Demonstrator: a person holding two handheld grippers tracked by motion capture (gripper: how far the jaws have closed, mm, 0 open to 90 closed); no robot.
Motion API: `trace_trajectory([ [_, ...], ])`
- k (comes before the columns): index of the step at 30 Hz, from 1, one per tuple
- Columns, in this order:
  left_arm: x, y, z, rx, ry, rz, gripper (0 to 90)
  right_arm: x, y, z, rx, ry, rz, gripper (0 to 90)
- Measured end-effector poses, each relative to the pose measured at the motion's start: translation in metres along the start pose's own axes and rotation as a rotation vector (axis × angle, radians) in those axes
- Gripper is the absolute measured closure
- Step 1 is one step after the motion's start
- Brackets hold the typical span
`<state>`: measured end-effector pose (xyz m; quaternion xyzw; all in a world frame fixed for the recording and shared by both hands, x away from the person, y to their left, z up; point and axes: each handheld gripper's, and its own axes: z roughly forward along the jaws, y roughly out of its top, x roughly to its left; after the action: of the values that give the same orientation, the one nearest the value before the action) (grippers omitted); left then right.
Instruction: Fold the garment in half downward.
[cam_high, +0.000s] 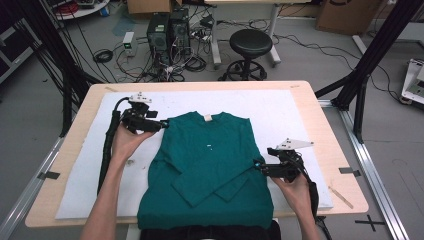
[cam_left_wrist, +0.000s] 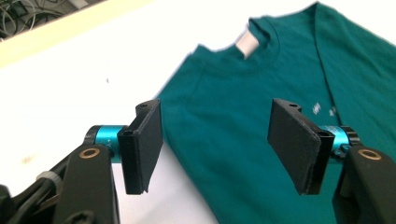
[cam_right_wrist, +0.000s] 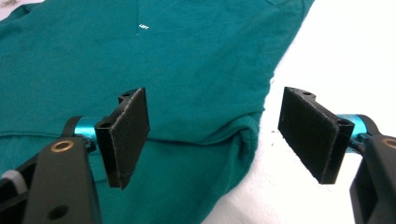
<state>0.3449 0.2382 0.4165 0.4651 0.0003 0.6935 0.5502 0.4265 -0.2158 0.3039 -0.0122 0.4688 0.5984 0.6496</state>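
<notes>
A teal long-sleeved shirt (cam_high: 207, 165) lies flat on the white mat (cam_high: 280, 115), collar away from me, with both sleeves folded across its front. My left gripper (cam_high: 165, 124) hovers at the shirt's left shoulder. In the left gripper view its jaws (cam_left_wrist: 217, 140) stand wide apart above the shoulder cloth (cam_left_wrist: 243, 116), holding nothing. My right gripper (cam_high: 256, 165) sits at the shirt's right edge. The right gripper view has it (cam_right_wrist: 219, 135) open over the folded edge of the cloth (cam_right_wrist: 187, 70), its pads (cam_right_wrist: 128, 135) off the fabric.
The mat covers most of a wooden table (cam_high: 320, 125). Behind the table stand a black stool (cam_high: 250, 45) and computer towers (cam_high: 167, 30) among floor cables. A black frame leg (cam_high: 370, 60) rises at the right. Bare mat lies on both sides of the shirt.
</notes>
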Motion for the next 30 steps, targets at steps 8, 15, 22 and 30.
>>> trace_trajectory([
  [8,0.023,0.007,0.032,0.031,0.019,-0.052,37.8,0.000,0.001,0.000,-0.003,0.012,-0.006,25.2],
  [15,0.044,-0.008,0.057,0.085,0.025,-0.144,39.5,-0.005,0.001,-0.006,-0.016,0.006,0.012,25.2],
  [22,0.042,-0.012,0.072,0.100,0.015,-0.131,43.9,-0.006,0.001,-0.010,-0.021,-0.005,0.014,25.2],
  [30,0.045,-0.020,0.084,0.143,0.008,-0.131,44.0,-0.006,0.001,-0.009,-0.014,-0.001,0.014,25.2],
])
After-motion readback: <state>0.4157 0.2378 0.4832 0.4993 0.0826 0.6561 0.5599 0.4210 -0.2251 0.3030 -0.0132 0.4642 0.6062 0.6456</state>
